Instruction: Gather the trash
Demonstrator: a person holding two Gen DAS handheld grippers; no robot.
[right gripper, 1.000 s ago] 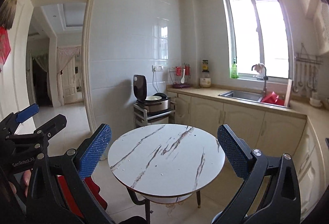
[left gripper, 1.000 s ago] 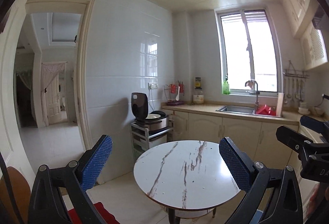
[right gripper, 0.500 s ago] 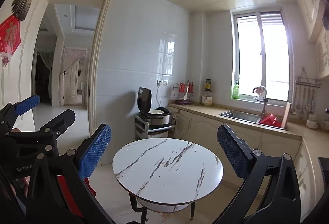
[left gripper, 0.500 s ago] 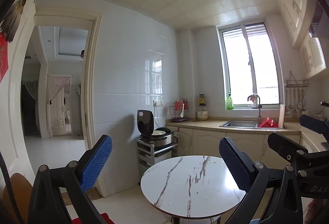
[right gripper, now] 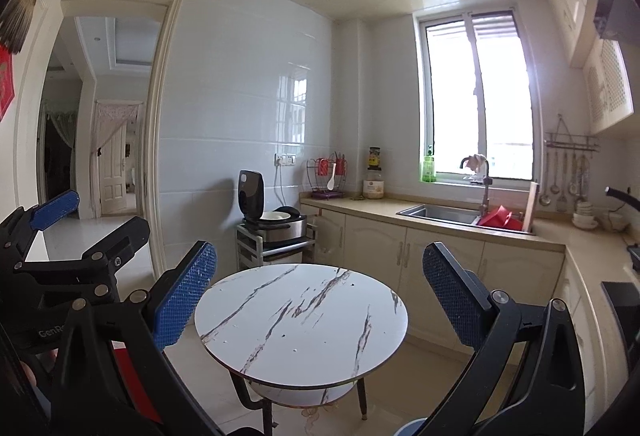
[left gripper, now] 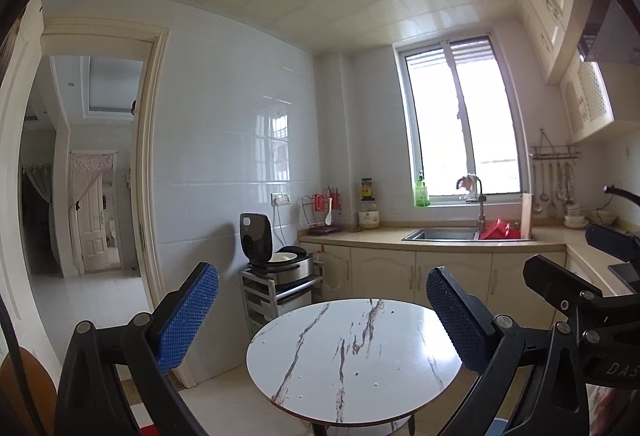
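You see one round marble-top table (right gripper: 300, 320), tiny specks on top too small to count. One rice cooker (right gripper: 272, 220), lid up, on one metal cart (right gripper: 264, 248). One sink (right gripper: 440, 214), one faucet (right gripper: 482, 180). One green bottle (right gripper: 429, 166) on sill. One jar (right gripper: 374, 188) on counter. One window (right gripper: 478, 96), two panes. Your two grippers: left (left gripper: 320, 320), right (right gripper: 318, 292), each spread wide, two blue pads apiece.

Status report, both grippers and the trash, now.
Left gripper open, empty. Right gripper open, empty. Both hang above the round marble table; only tiny specks on it, no clear trash in view. Nothing in the way.
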